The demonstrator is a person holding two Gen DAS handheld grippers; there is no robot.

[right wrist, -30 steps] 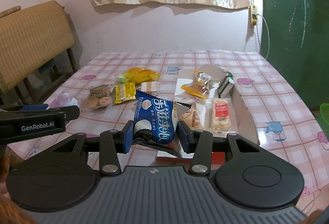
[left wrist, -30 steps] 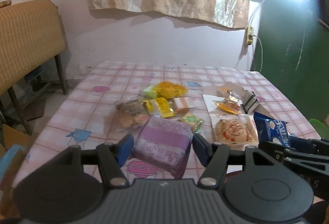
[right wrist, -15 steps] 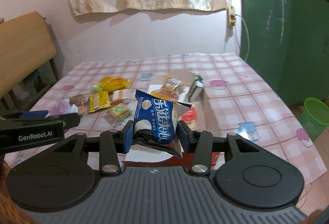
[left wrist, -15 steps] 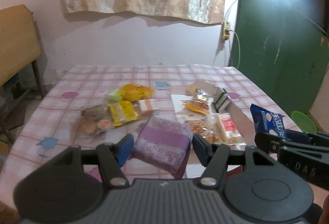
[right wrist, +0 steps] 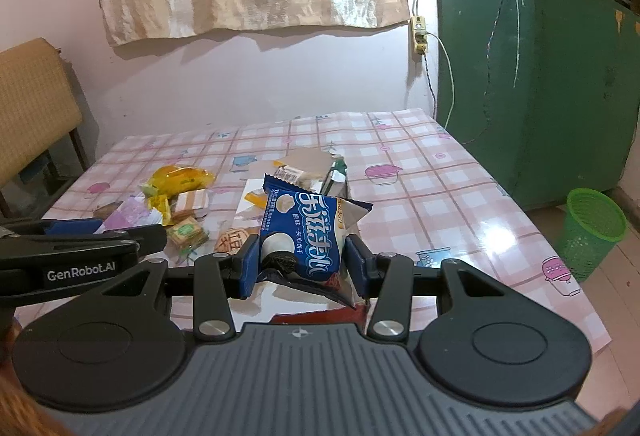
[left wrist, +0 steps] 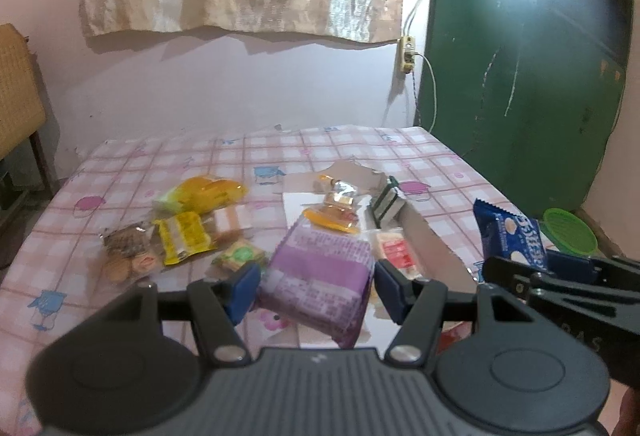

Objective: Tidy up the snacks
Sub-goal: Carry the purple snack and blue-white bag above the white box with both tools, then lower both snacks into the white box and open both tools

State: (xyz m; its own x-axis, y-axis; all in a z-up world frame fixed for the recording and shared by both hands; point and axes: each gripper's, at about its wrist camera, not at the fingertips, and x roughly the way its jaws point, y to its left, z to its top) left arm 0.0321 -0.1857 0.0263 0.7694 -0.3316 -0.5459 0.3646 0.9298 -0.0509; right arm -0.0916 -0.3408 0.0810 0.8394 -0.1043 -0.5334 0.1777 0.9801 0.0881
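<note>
My left gripper (left wrist: 314,288) is shut on a purple snack packet (left wrist: 316,280), held above the table. My right gripper (right wrist: 303,266) is shut on a blue snack packet (right wrist: 302,236), which also shows at the right of the left wrist view (left wrist: 508,238). The left gripper appears at the left edge of the right wrist view (right wrist: 72,236), purple packet (right wrist: 128,215) in it. An open cardboard box (left wrist: 424,240) lies on the table with several snacks inside. Loose snacks lie left of it: a yellow bag (left wrist: 200,191), a yellow packet (left wrist: 182,236), a biscuit pack (left wrist: 128,256), a green-labelled packet (left wrist: 240,256).
The table (right wrist: 420,179) wears a pink checked cloth. A green basket (right wrist: 592,228) stands on the floor at the right, by a green door (right wrist: 520,55). A wicker chair back (right wrist: 32,107) is at the left. A curtain hangs on the far wall.
Both grippers have shifted to the right over the table with their packets still held; the box and door have come more into view and the chair has slid out to the left.
</note>
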